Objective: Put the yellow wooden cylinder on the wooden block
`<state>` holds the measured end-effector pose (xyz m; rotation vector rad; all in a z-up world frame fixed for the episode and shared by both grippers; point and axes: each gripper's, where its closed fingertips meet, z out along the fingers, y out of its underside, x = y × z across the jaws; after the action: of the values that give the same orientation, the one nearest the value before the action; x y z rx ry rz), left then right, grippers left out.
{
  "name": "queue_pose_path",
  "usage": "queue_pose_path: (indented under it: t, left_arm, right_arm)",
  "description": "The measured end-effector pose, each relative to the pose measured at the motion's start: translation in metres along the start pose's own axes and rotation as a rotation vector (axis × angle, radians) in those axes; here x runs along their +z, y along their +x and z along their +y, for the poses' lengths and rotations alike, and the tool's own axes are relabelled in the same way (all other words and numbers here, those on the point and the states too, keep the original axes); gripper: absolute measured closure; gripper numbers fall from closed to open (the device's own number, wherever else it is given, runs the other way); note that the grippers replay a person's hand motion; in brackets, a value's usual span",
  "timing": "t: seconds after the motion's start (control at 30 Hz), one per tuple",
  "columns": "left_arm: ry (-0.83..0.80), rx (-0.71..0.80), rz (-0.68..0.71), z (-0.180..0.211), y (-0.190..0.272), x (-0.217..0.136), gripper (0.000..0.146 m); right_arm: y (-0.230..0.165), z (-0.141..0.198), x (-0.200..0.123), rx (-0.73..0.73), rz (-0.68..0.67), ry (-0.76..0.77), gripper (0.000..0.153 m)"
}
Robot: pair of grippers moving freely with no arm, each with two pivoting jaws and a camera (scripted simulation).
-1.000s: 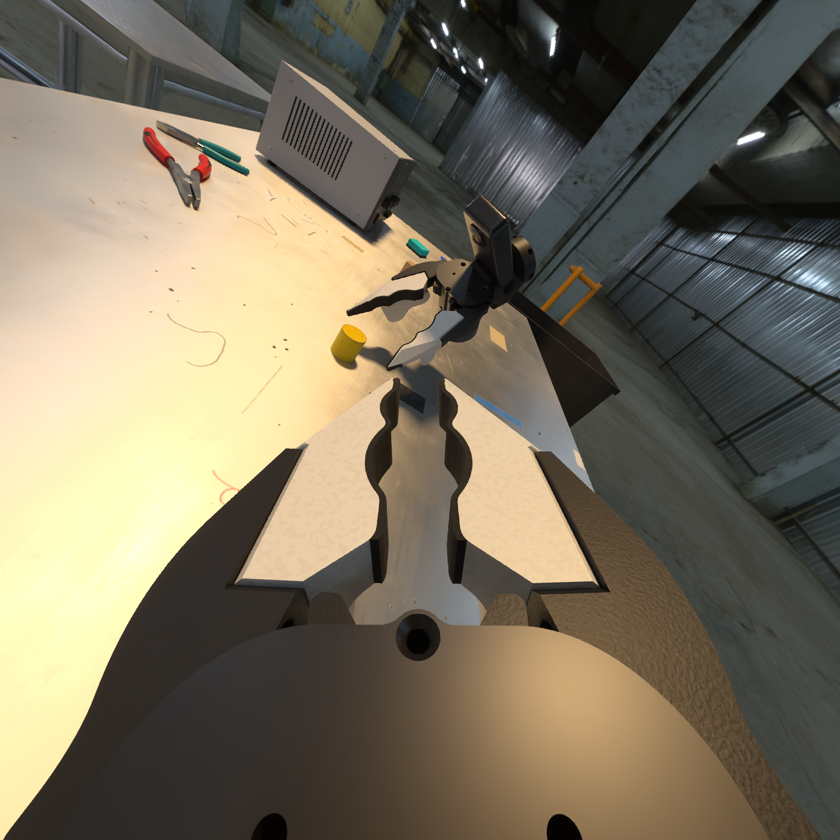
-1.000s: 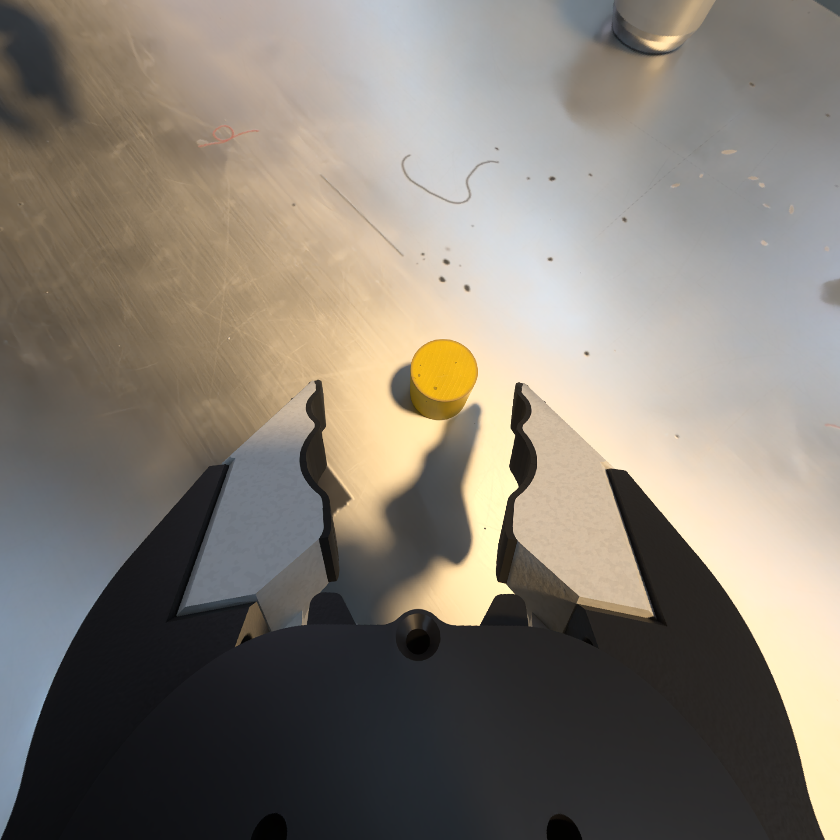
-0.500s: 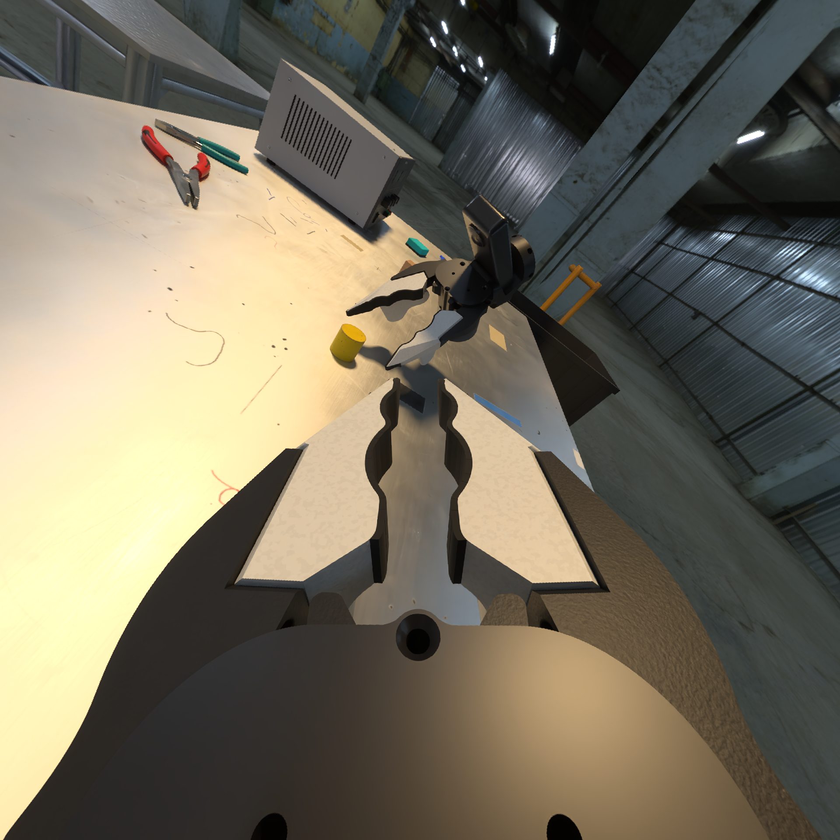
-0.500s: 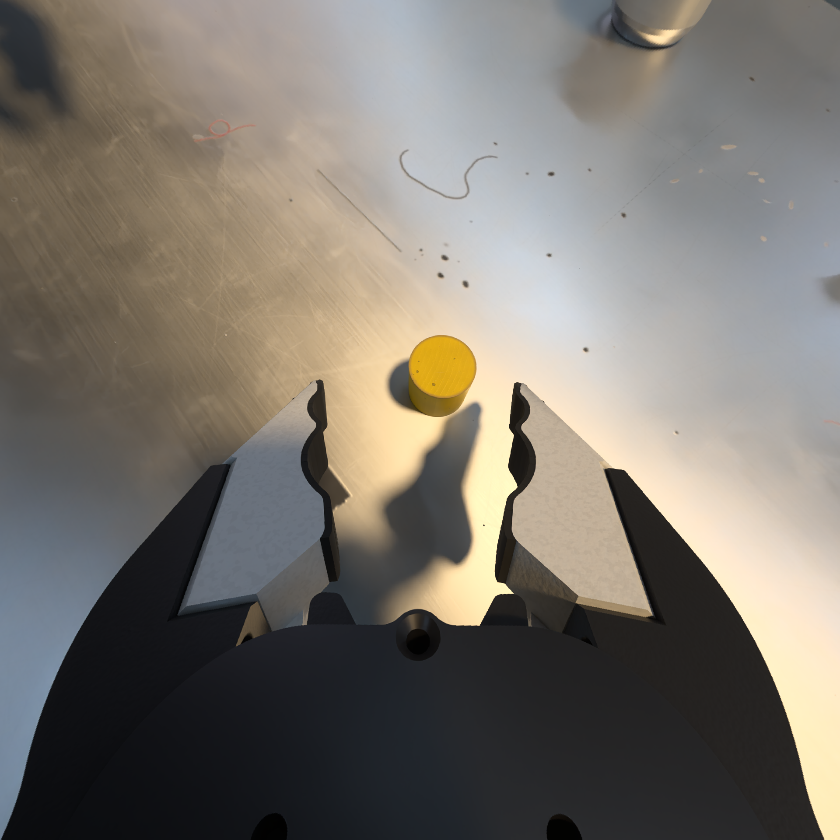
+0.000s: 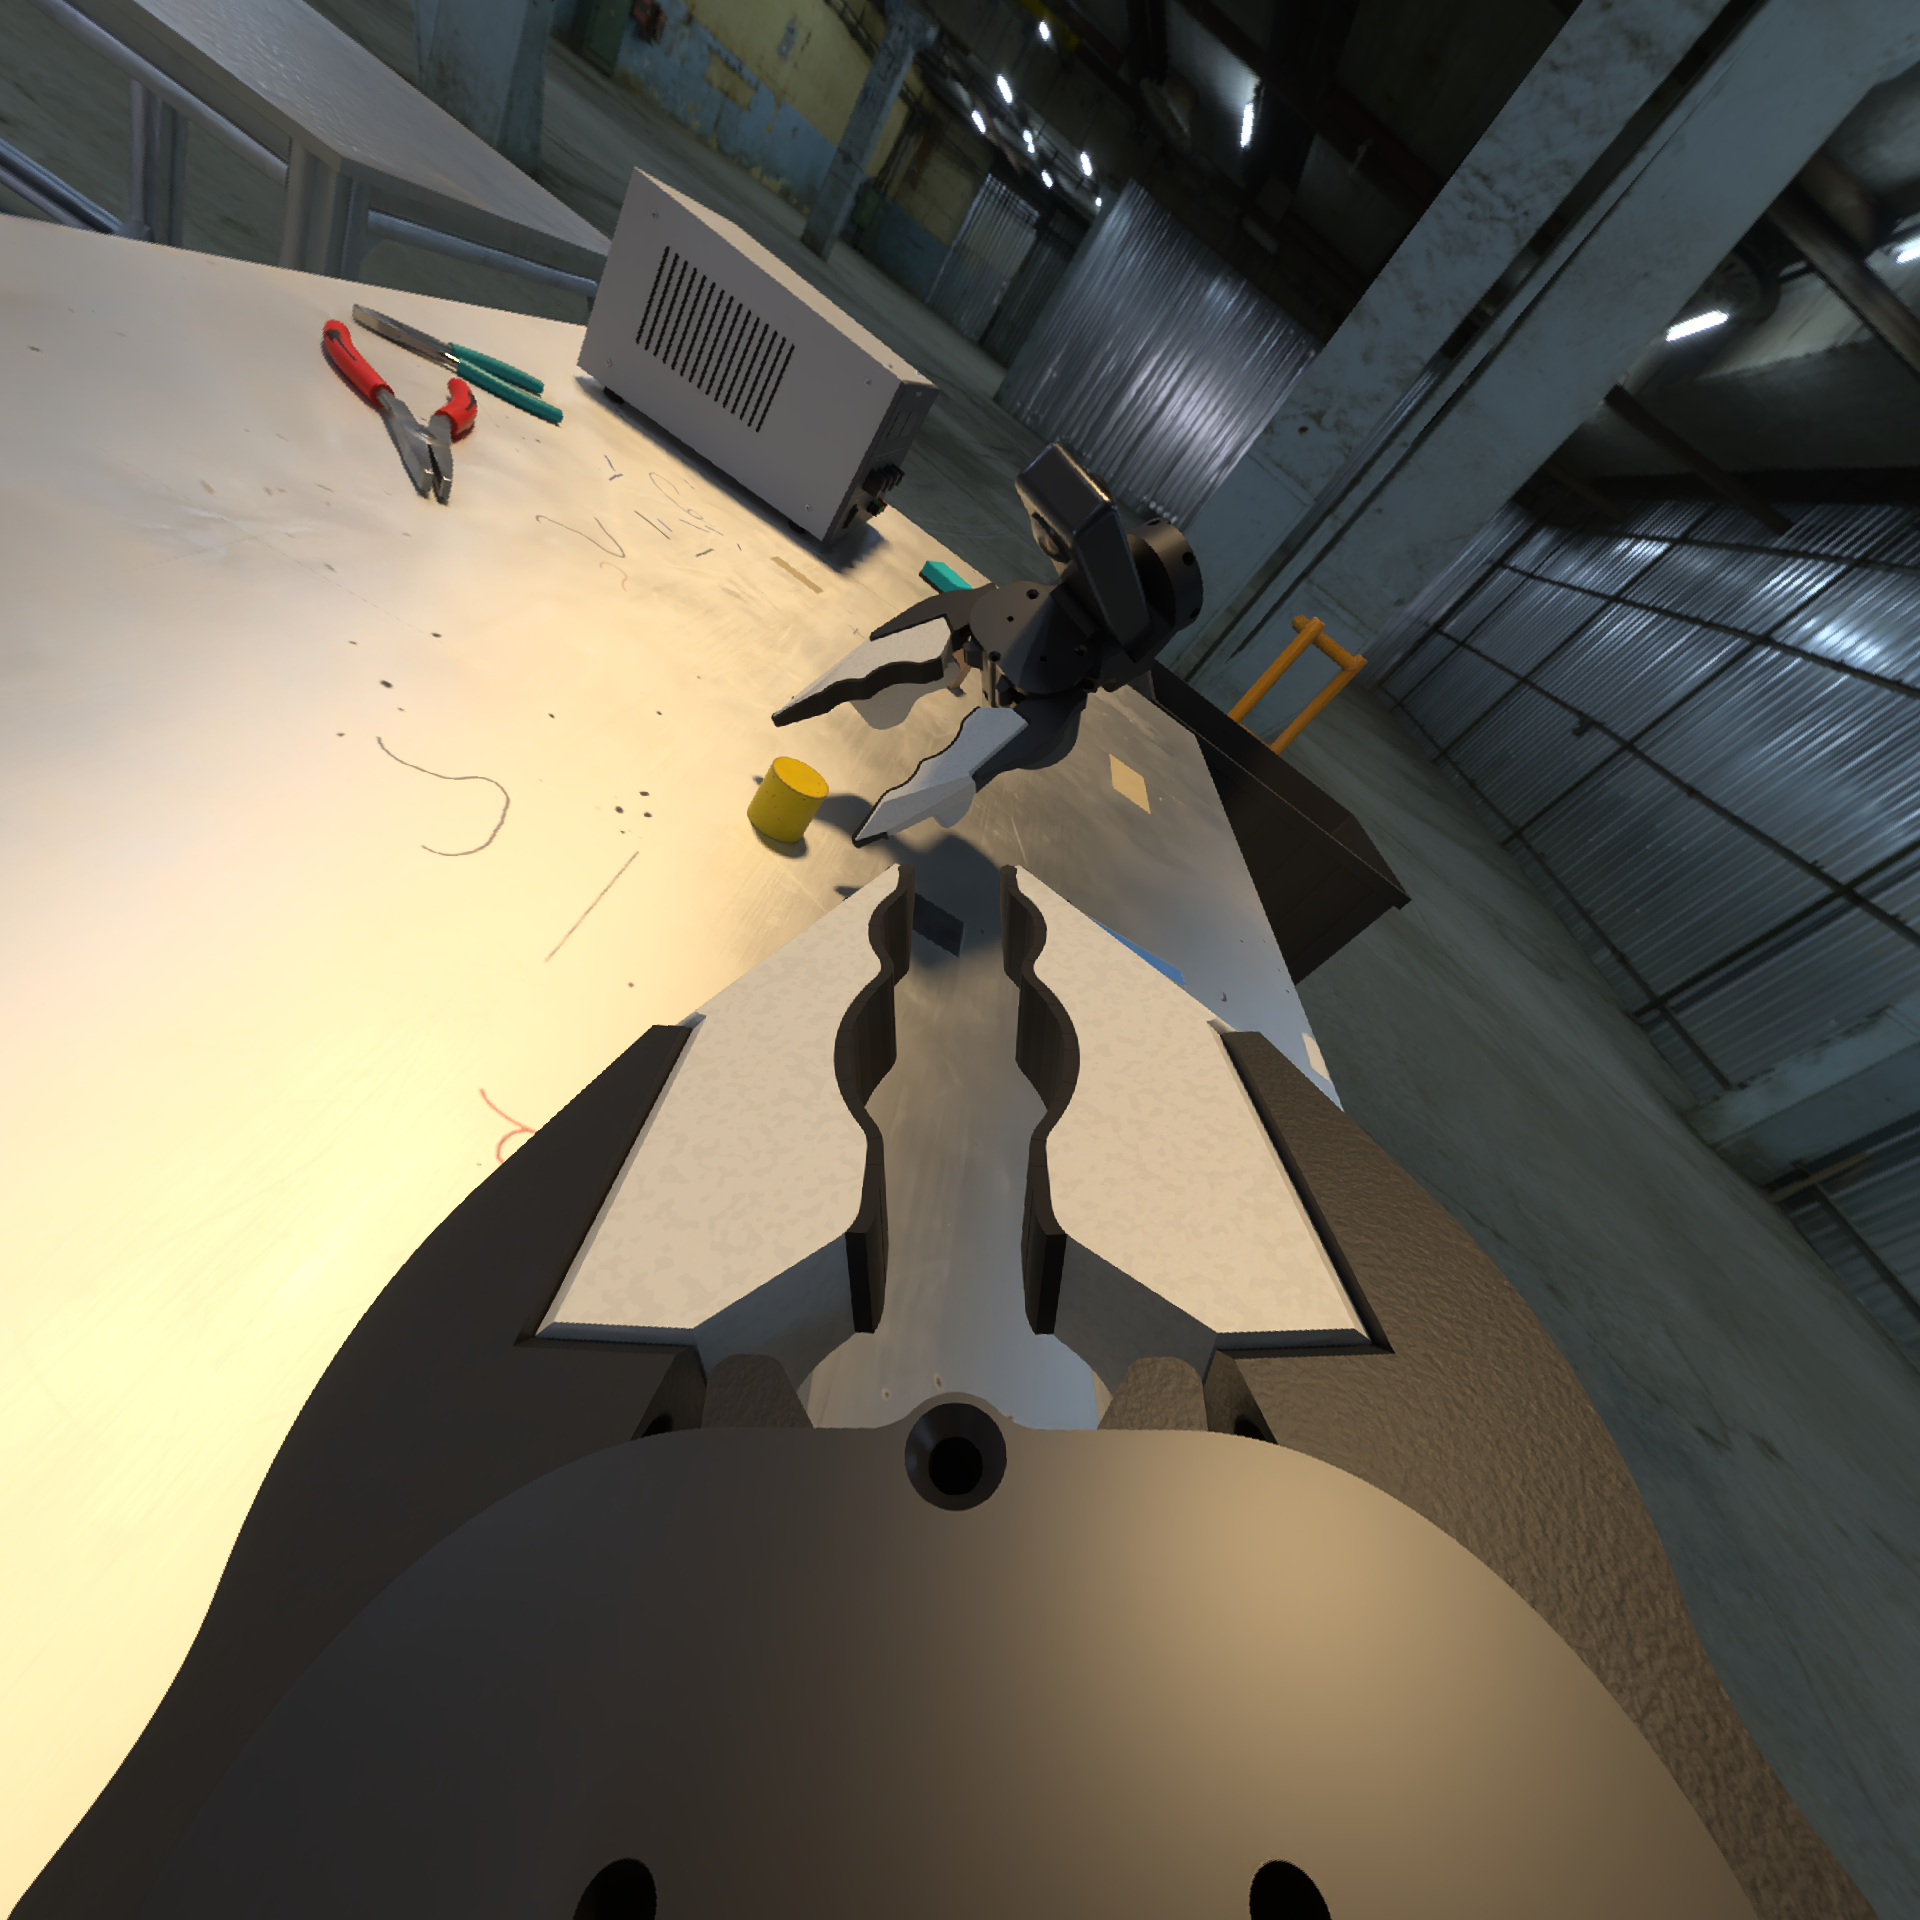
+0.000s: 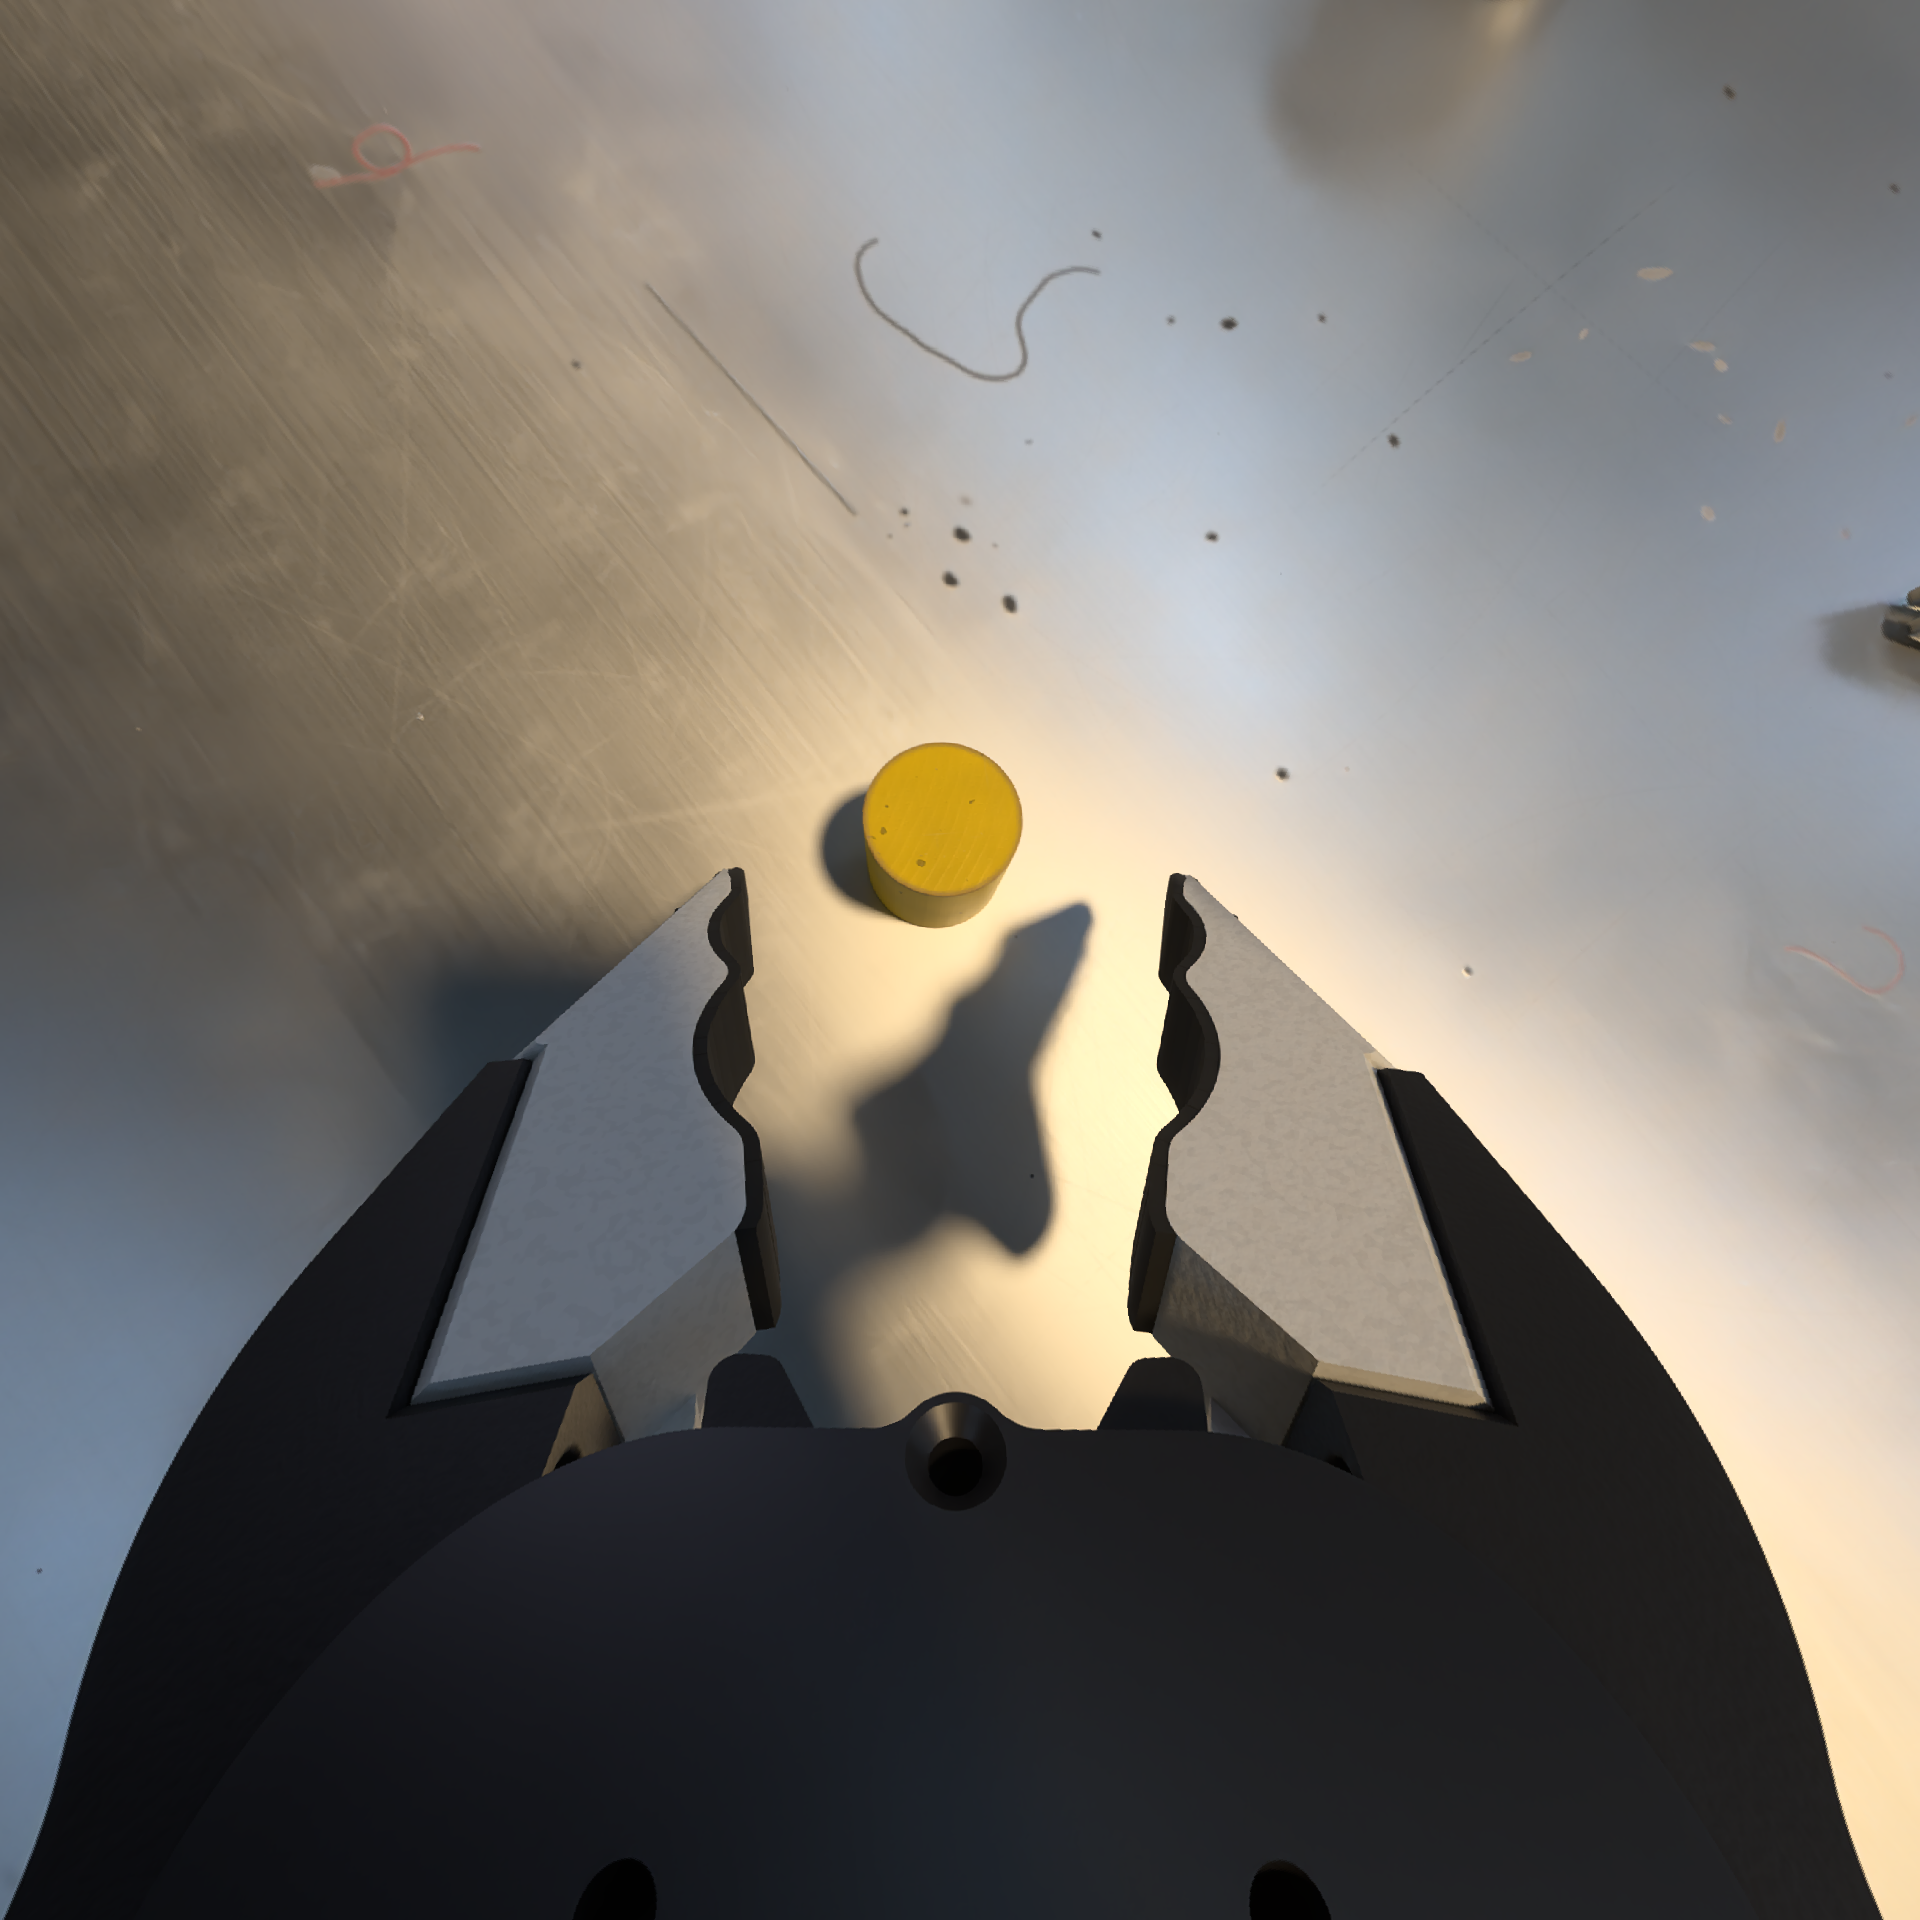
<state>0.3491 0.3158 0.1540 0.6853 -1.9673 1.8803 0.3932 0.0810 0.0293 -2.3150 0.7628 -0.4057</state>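
Observation:
The yellow wooden cylinder (image 6: pixel 940 821) stands upright on the metal table (image 6: pixel 416 520), just beyond my right gripper's (image 6: pixel 956 883) fingertips. The right gripper is wide open and empty, hovering above the table. In the left wrist view the cylinder (image 5: pixel 787 795) sits mid-table, with the right gripper (image 5: pixel 820 777) tilted down over its right side. My left gripper (image 5: pixel 954 883) is low over the table, its jaws a narrow gap apart and holding nothing. A small dark block-like thing (image 5: pixel 935 923) lies in shadow past its tips. I cannot make out a wooden block for certain.
A grey vented box (image 5: pixel 748 353) stands at the back of the table, with red-handled pliers (image 5: pixel 400 405) and a teal-handled tool (image 5: pixel 468 364) to its left. A teal block (image 5: pixel 940 571) lies near the box. A black bin (image 5: pixel 1288 821) sits at the table's right edge.
The right gripper has moved slightly lower and closer to the cylinder, still open. The left gripper has barely moved.

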Motion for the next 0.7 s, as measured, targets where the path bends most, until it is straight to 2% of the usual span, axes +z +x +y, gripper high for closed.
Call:
queue_pose_path:
  t: [0.5,0.63,0.7]
  left_arm:
    - [-0.003,0.005,-0.009,0.0,-0.001,-0.001,0.13]
    - [0.003,0.005,-0.009,-0.001,-0.001,-0.003,0.13]
    - [0.002,0.006,-0.008,-0.001,-0.001,-0.003,0.13]
  right_arm:
    - [0.002,0.006,0.016,-0.091,-0.077,-0.251,0.078]
    - [-0.003,0.005,0.017,-0.085,-0.12,-0.28,0.091]
    - [-0.006,0.005,0.018,-0.074,-0.146,-0.288,0.102]
